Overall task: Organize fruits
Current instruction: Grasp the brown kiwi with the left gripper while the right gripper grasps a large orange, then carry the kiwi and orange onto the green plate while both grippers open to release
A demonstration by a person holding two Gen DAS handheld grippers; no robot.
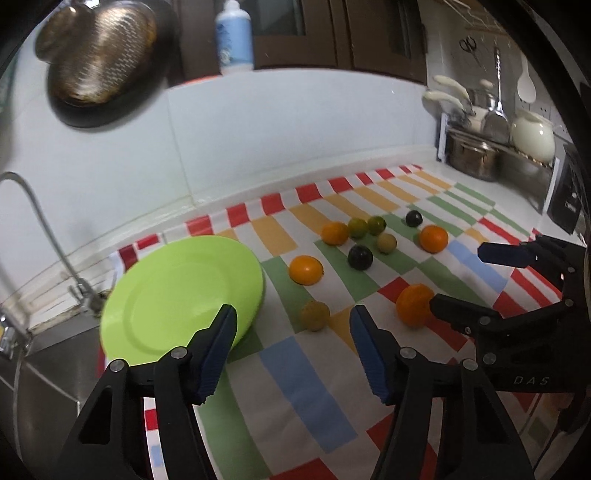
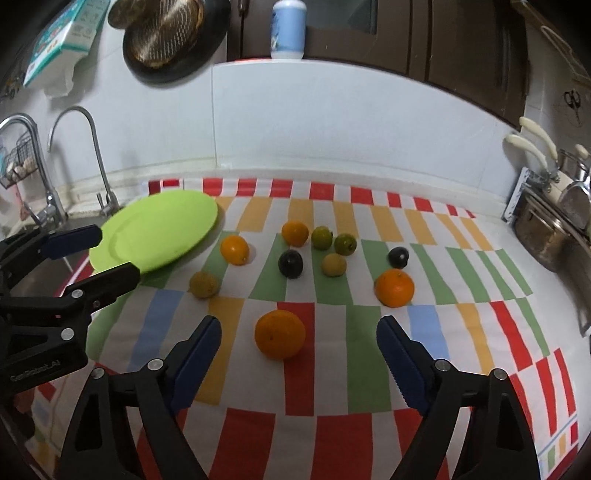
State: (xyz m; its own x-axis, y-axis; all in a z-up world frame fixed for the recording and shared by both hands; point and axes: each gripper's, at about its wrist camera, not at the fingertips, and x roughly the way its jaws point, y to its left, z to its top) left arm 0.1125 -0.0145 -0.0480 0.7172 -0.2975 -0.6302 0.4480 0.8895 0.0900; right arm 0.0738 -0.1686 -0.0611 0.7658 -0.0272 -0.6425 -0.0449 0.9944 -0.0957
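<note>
Several fruits lie loose on a checked cloth (image 2: 325,424): oranges, green and yellowish fruits, and two dark plums (image 2: 290,263). A lime-green plate (image 1: 177,299) (image 2: 155,230) sits empty at the cloth's left end. My left gripper (image 1: 293,328) is open and empty, its left finger over the plate's near rim, a yellowish fruit (image 1: 314,315) just ahead. My right gripper (image 2: 299,332) is open and empty, with a large orange (image 2: 280,334) (image 1: 414,304) between its fingertips, not touched. Each gripper shows in the other's view, the right one (image 1: 469,280) and the left one (image 2: 107,254).
A sink (image 1: 44,369) with taps (image 2: 92,147) lies left of the plate. A rack with steel pots (image 1: 472,157) and a white jar (image 1: 533,134) stands at the right. A pan (image 2: 173,37) hangs on the tiled wall; a bottle (image 2: 289,27) stands on the ledge.
</note>
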